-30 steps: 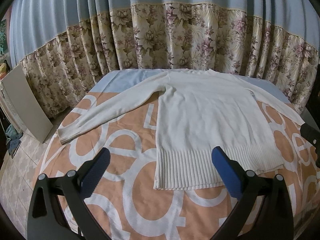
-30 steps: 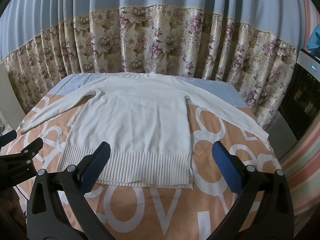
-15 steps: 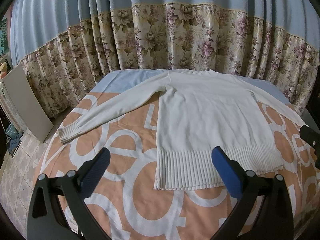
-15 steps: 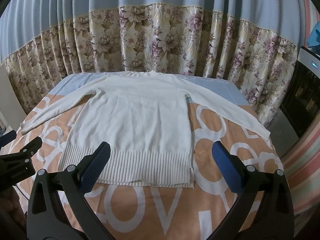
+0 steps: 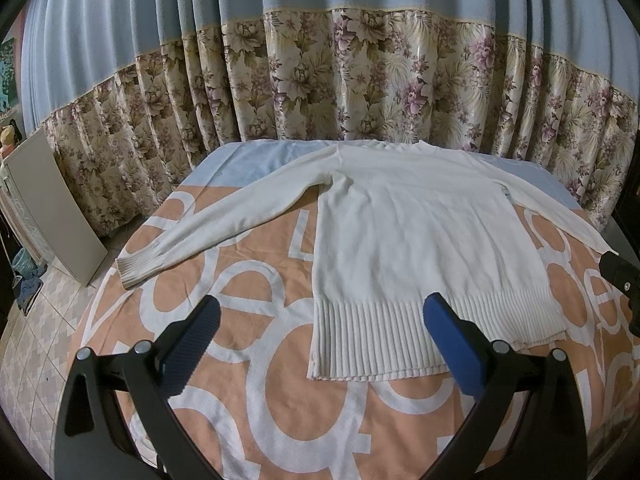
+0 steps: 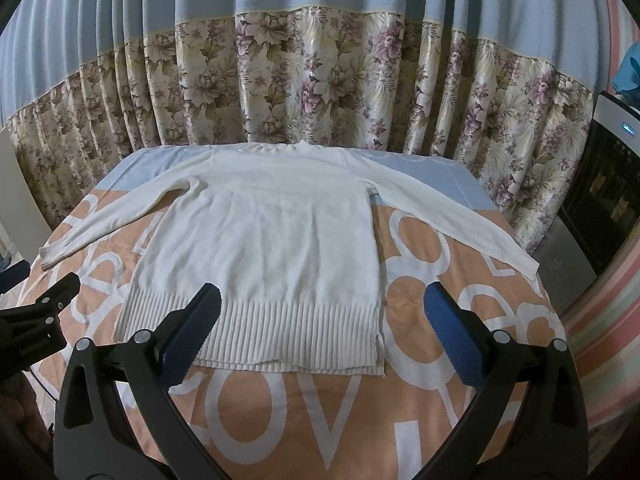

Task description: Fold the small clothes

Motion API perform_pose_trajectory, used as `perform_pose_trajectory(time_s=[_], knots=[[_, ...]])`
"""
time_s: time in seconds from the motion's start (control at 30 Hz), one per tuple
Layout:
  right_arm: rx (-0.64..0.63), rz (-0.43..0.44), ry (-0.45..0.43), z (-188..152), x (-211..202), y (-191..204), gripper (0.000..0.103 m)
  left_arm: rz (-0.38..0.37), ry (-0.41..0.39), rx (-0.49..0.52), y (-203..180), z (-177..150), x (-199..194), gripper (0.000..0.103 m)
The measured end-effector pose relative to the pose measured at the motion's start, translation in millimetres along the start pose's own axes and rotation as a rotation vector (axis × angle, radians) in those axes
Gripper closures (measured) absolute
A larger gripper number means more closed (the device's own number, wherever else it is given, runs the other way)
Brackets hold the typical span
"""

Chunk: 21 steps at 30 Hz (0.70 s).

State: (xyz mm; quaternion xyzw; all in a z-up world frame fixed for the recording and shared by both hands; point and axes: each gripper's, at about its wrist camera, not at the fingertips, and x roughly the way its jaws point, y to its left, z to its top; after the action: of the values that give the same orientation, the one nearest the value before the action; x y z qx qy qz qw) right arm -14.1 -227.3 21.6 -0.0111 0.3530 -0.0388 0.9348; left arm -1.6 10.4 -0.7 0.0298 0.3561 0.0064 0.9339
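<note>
Almost nothing has changed in the last second: both grippers still hover at the bed's [image 5: 248, 432] near edge, so folding has not begun. The sweater [image 5: 416, 240] lies flat mid-bed, sleeves spread toward the side edges, collar at the far edge. Left gripper [image 5: 320, 332] and right gripper [image 6: 320, 328] have jaws wide, holding nothing (no containers in sight).

Blue curtain [image 5: 160, 32] with floral lower band, tiled floor [image 5: 44, 328], orange-and-white bedspread [image 5: 248, 392], dim light
</note>
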Motion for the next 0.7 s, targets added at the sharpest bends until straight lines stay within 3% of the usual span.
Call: perform_pose_trajectory(time_s=[0.43, 0.7], knots=[[0.041, -0.032, 0.004, -4, 18, -30, 0.003, 0.006, -0.012, 0.015, -5, 3, 0, 0.002], [0.048, -0.08, 0.005, -1, 41, -64, 0.003, 0.0, -0.026, 0.016, -27, 20, 26, 0.002]])
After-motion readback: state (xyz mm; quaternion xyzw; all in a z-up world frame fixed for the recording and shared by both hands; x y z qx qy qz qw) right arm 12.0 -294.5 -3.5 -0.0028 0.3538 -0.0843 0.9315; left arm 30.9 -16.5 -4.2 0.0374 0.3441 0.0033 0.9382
